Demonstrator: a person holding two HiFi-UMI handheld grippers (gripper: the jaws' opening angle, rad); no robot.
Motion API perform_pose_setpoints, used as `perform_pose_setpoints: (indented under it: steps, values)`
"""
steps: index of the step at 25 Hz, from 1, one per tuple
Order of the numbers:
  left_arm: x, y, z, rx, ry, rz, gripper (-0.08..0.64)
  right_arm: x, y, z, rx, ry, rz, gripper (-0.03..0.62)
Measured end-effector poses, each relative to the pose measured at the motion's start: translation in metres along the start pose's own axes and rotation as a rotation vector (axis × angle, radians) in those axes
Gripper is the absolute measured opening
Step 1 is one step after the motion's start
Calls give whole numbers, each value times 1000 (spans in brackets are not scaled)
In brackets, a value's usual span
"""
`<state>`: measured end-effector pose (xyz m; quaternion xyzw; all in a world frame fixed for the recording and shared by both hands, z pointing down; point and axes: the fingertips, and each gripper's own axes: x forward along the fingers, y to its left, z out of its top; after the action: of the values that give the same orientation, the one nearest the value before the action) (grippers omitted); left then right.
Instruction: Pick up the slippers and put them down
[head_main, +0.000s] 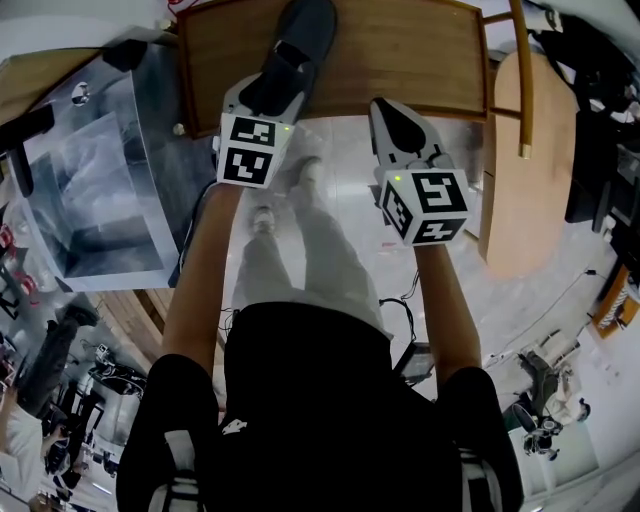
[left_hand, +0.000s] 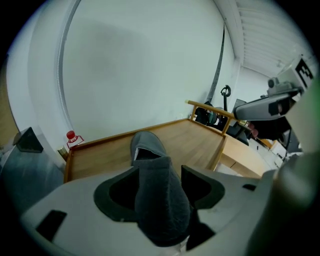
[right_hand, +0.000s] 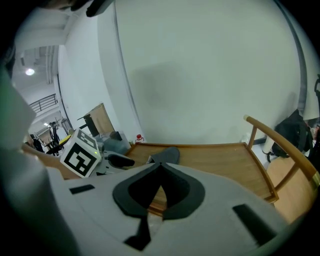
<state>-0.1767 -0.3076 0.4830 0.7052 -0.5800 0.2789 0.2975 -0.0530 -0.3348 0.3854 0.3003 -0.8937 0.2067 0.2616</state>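
One dark grey slipper (head_main: 303, 40) lies on a wooden rimmed platform (head_main: 410, 60), toe pointing away from me. My left gripper (head_main: 268, 92) reaches over the platform's near edge at the slipper's heel. In the left gripper view the slipper (left_hand: 148, 145) runs between the spread jaws of the left gripper (left_hand: 159, 170), with dark gaps beside it; the pads do not press on it. My right gripper (head_main: 386, 110) hangs at the platform's front edge, right of the slipper. Its jaws (right_hand: 161, 165) meet at the tips with nothing between them. No second slipper is in view.
A raised rim (left_hand: 200, 106) borders the platform, with a white wall behind it. A red-capped object (left_hand: 71, 136) stands at its far left corner. A grey see-through box (head_main: 100, 190) is at the left, a rounded wooden tabletop (head_main: 525, 180) at the right. The person's legs (head_main: 290, 230) stand below.
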Motion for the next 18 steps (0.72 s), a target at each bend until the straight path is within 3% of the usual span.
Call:
perform_pose_setpoints:
  steps: [7,18]
  values:
    - [16,3,-19,79,65,48,233,3,-5,-16,12,26,-4,0]
    - [21,2,-26,100,82,68,54,6,-3,-25,16,48,7,-1]
